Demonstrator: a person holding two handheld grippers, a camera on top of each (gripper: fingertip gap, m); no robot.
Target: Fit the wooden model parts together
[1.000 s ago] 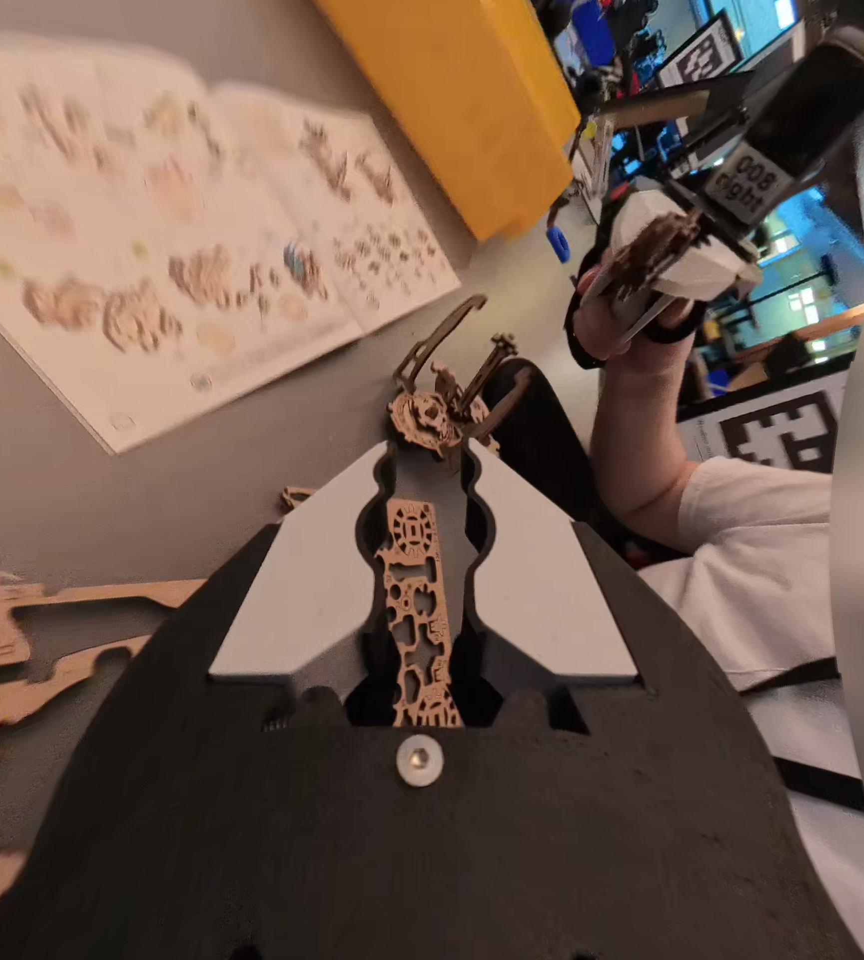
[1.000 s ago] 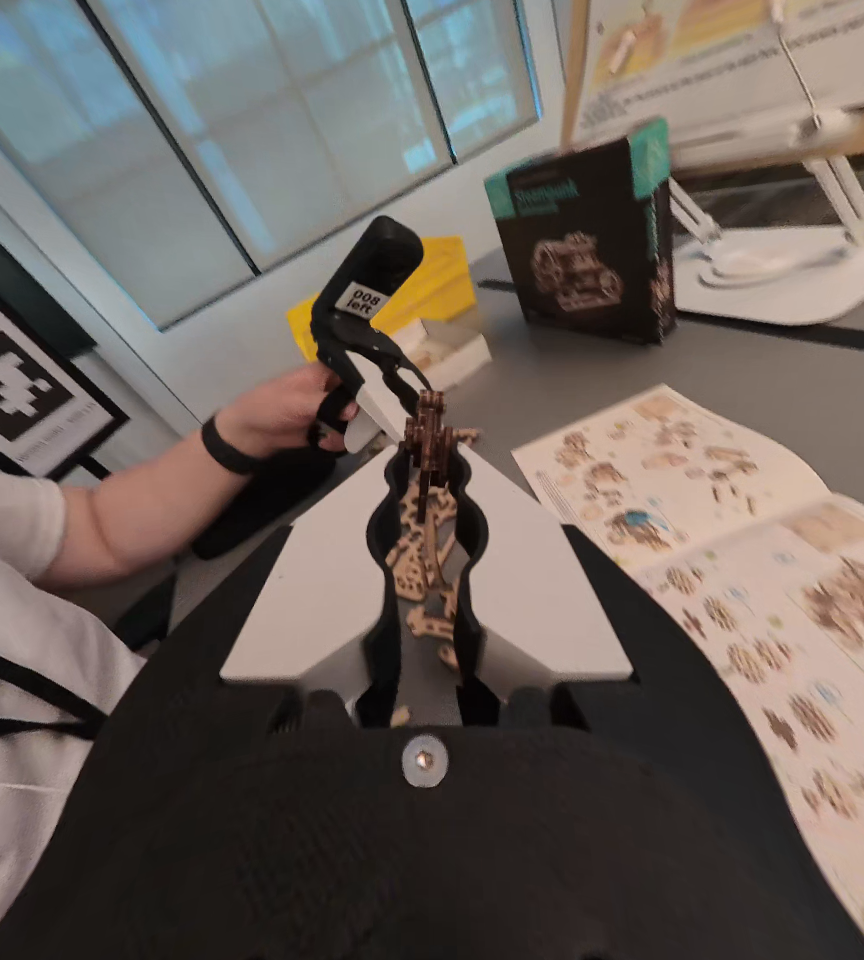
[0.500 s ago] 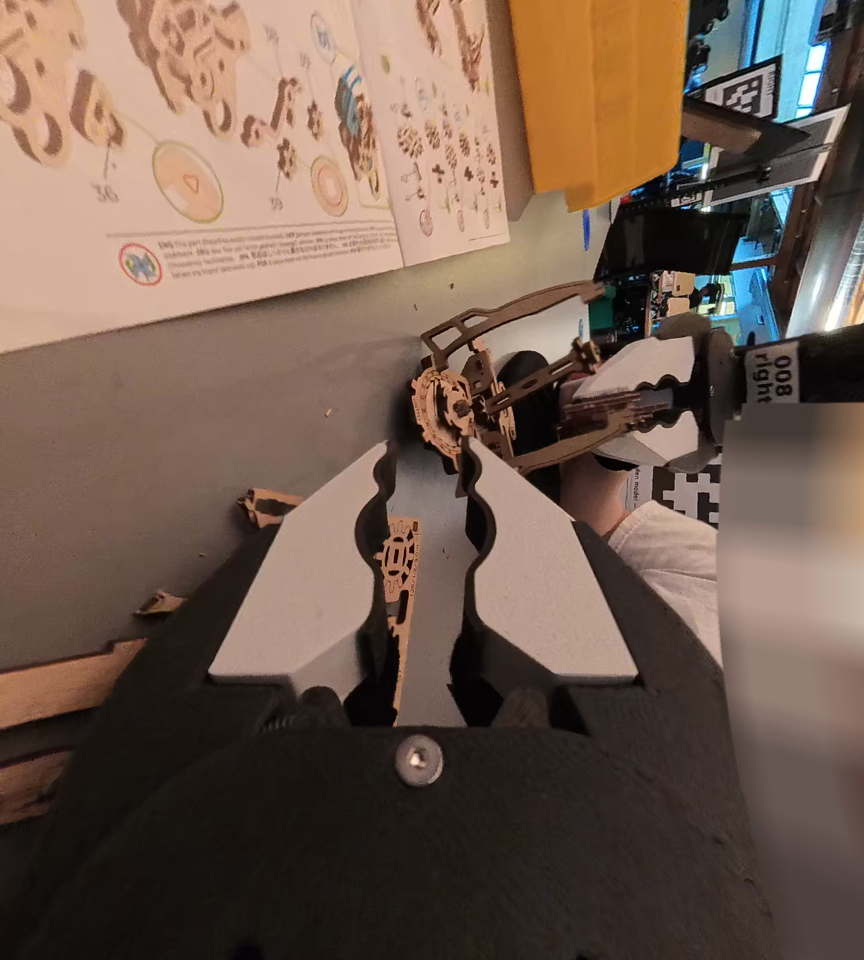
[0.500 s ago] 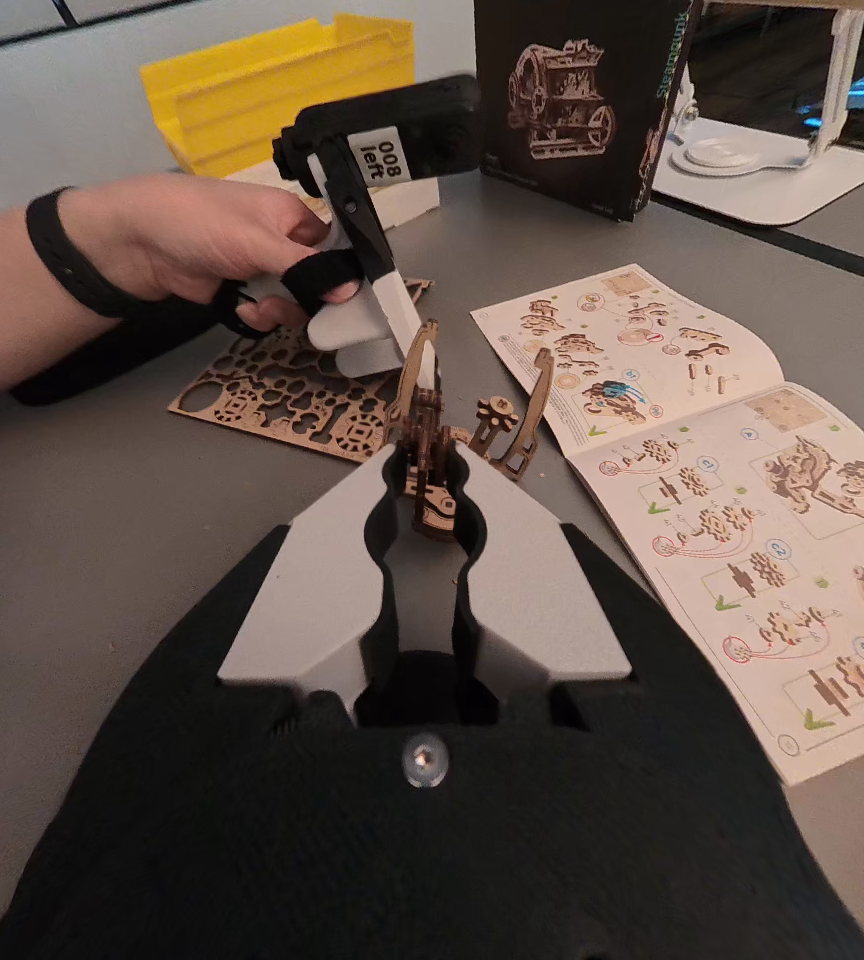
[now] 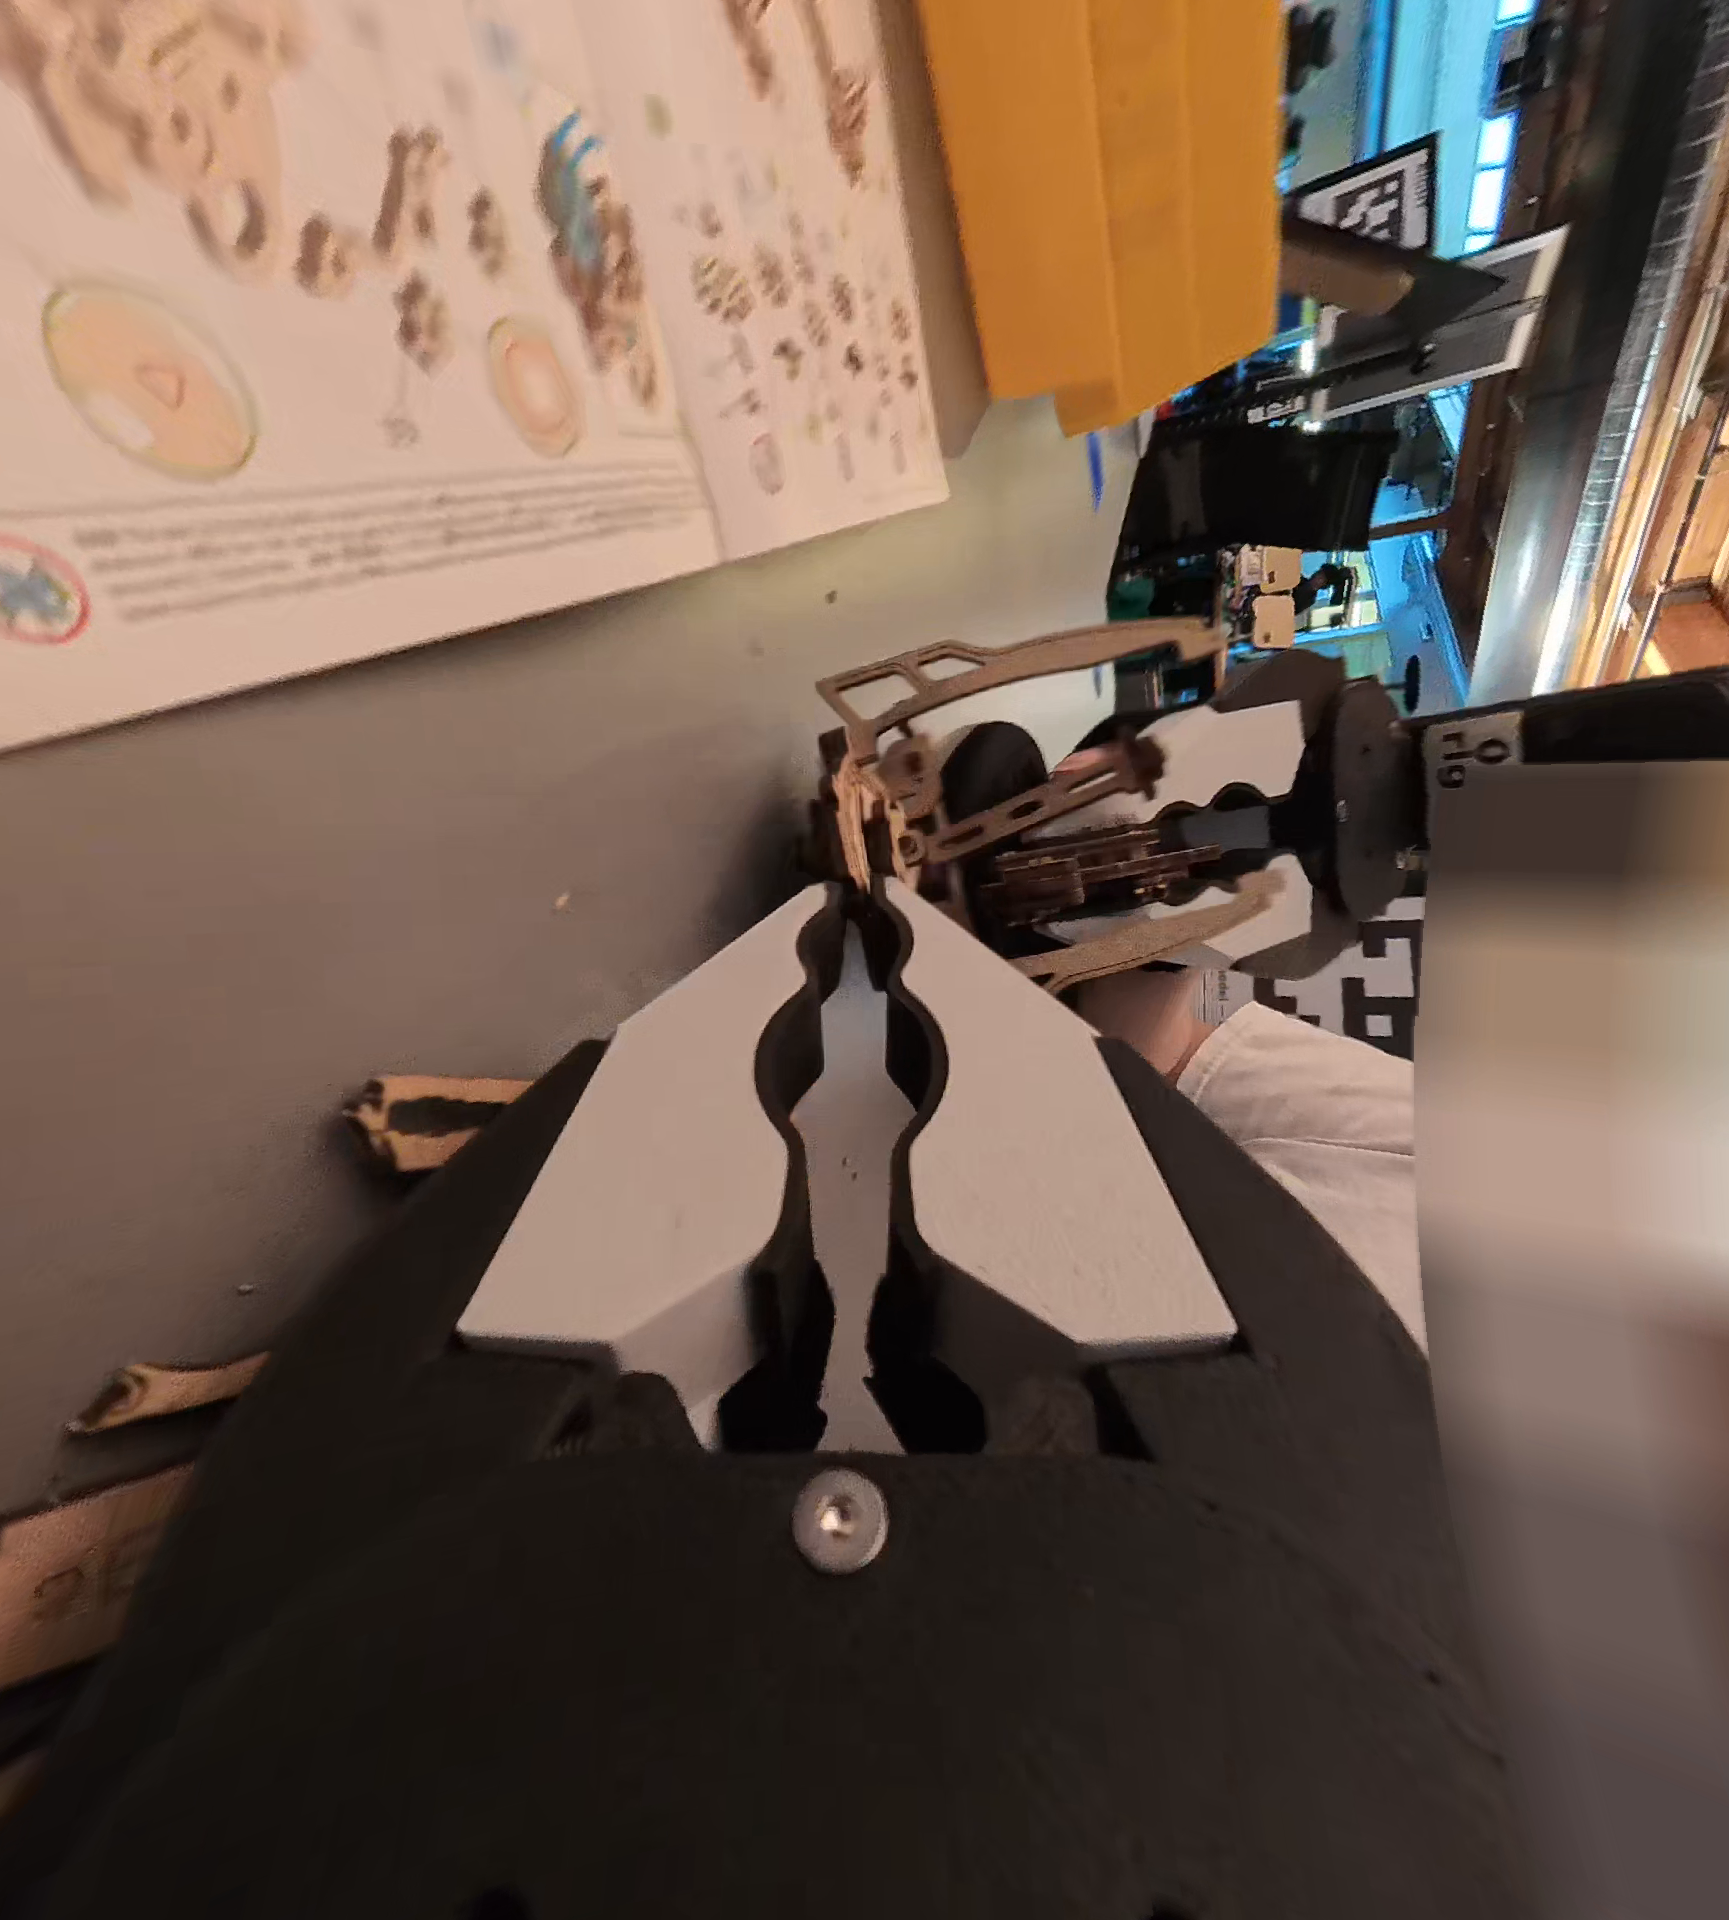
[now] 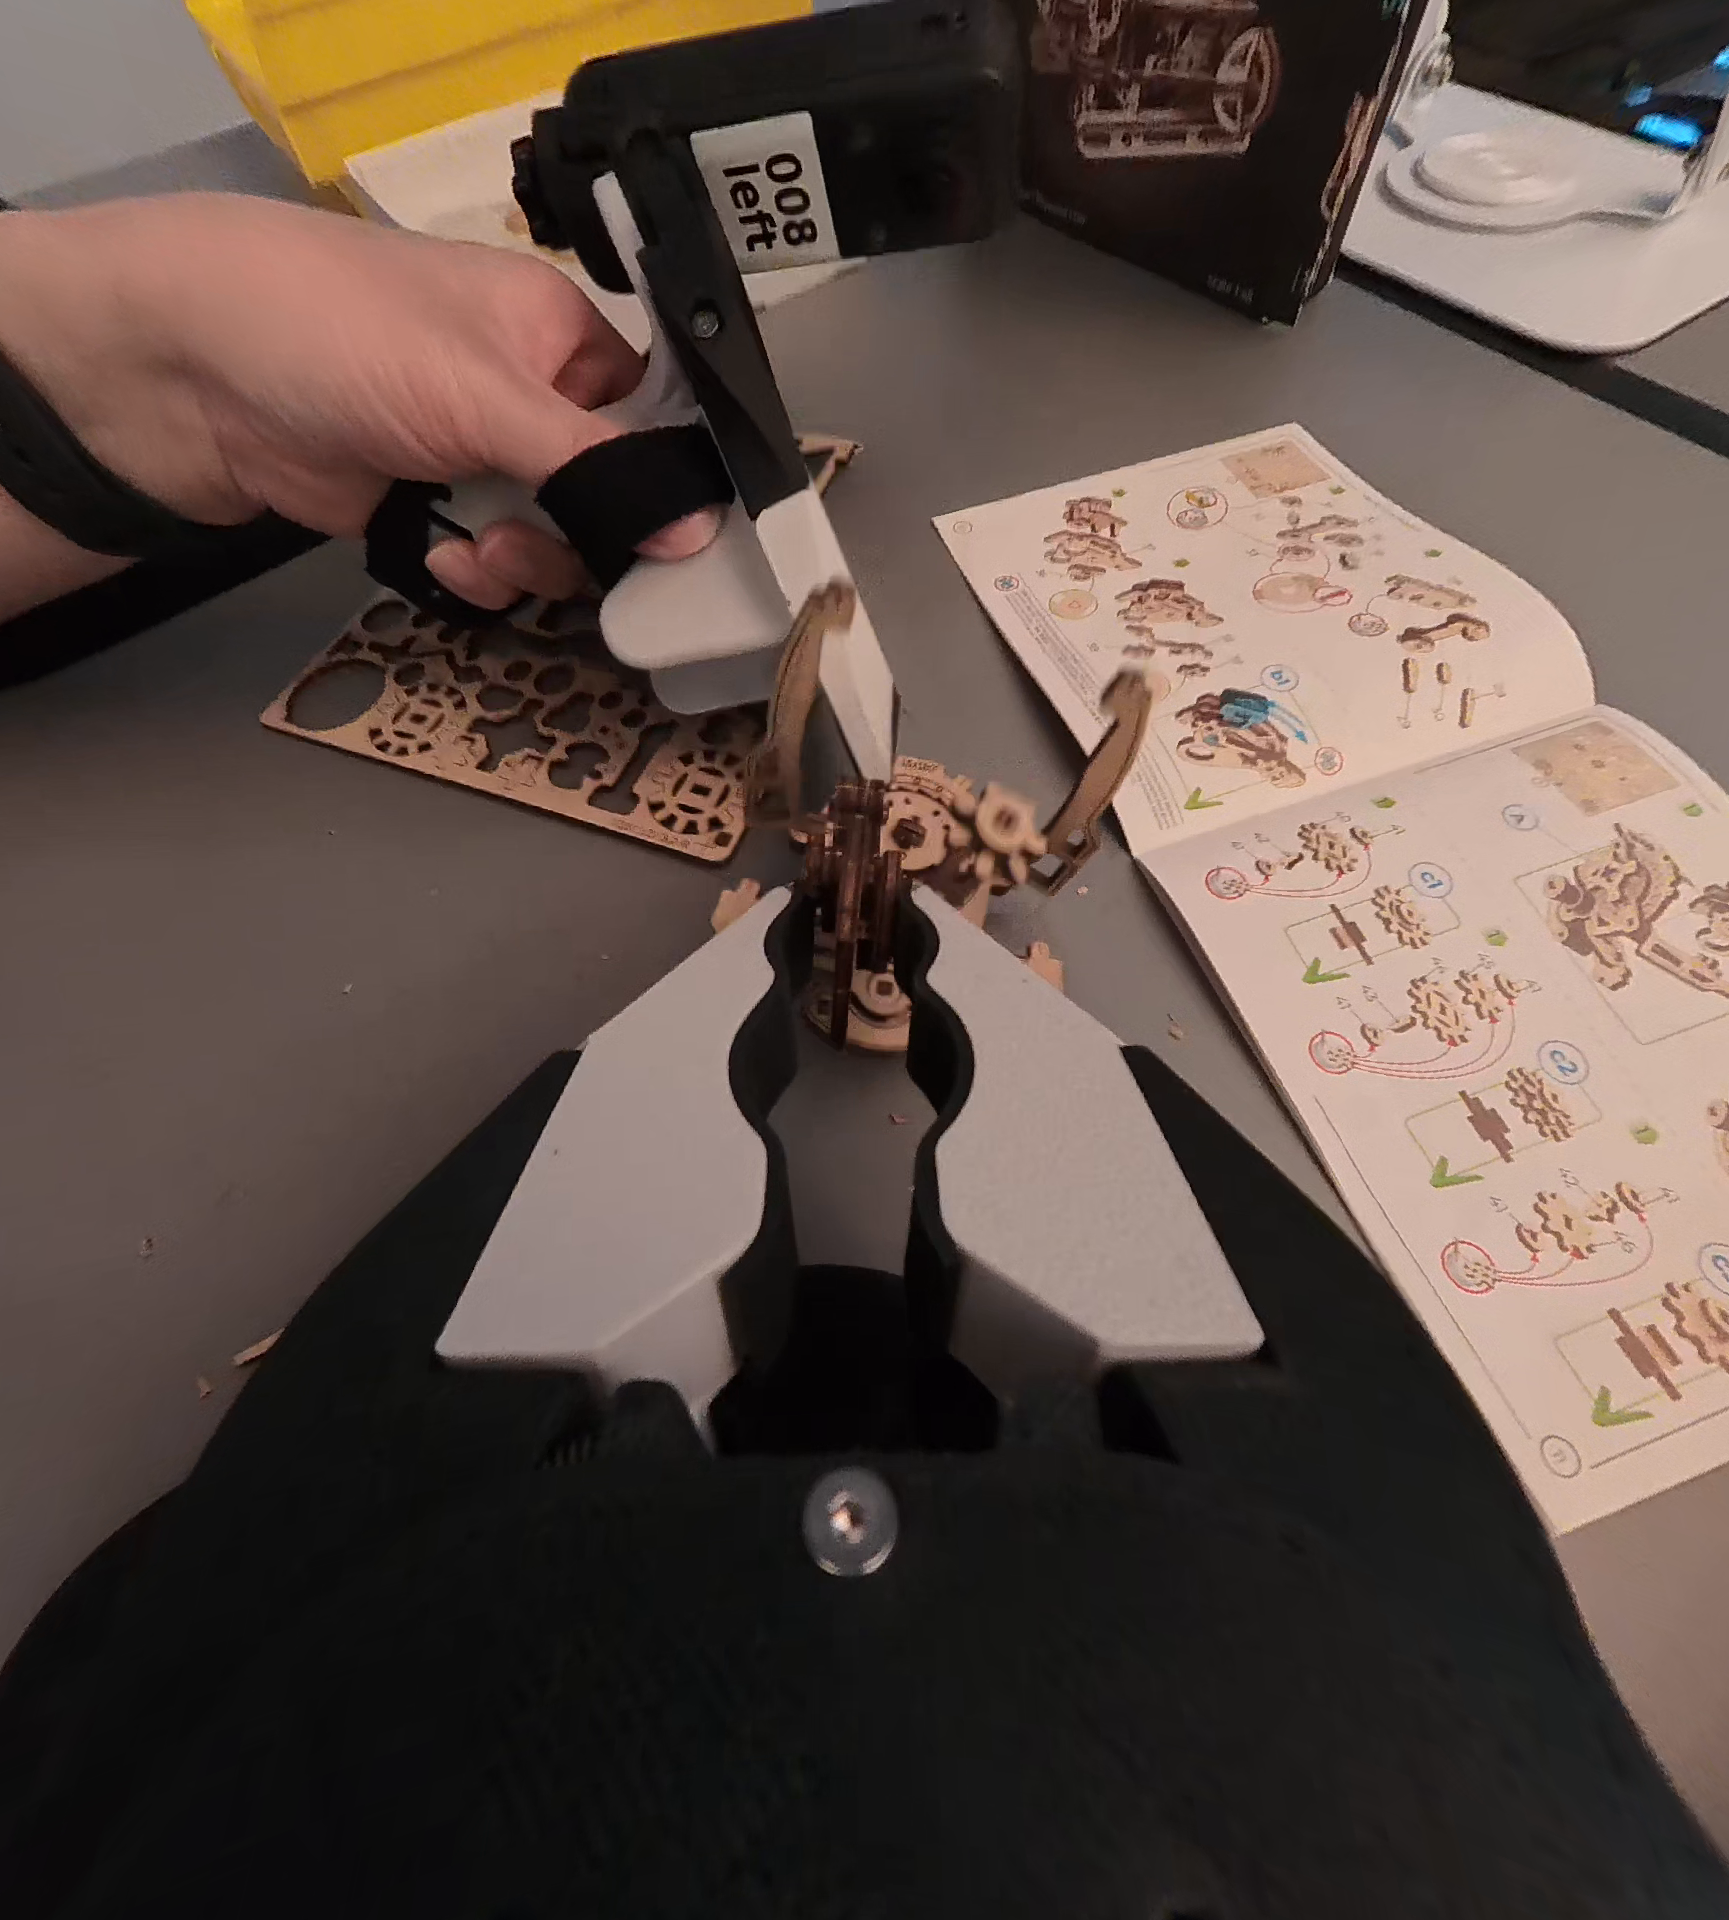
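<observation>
The right gripper (image 6: 855, 914) is clamped on the wooden model (image 6: 901, 842), just above the grey table (image 6: 320, 987). The left gripper (image 5: 865, 904) pinches a thin edge of the same model from the other side. An open instruction booklet (image 6: 1462, 935) lies beside it.

Grey table (image 6: 216, 1039) lay bare at 9 o'clock of wooden model (image 6: 901, 852), open for passage. Punched-out part sheet (image 6: 517, 727) blocked 11 o'clock, left gripper (image 6: 875, 764) above it. Open instruction booklet (image 6: 1411, 935) covered 1 to 4 o'clock. Yellow bin (image 6: 403, 62) and dark box (image 6: 1203, 135) closed off 12 o'clock, well apart.
</observation>
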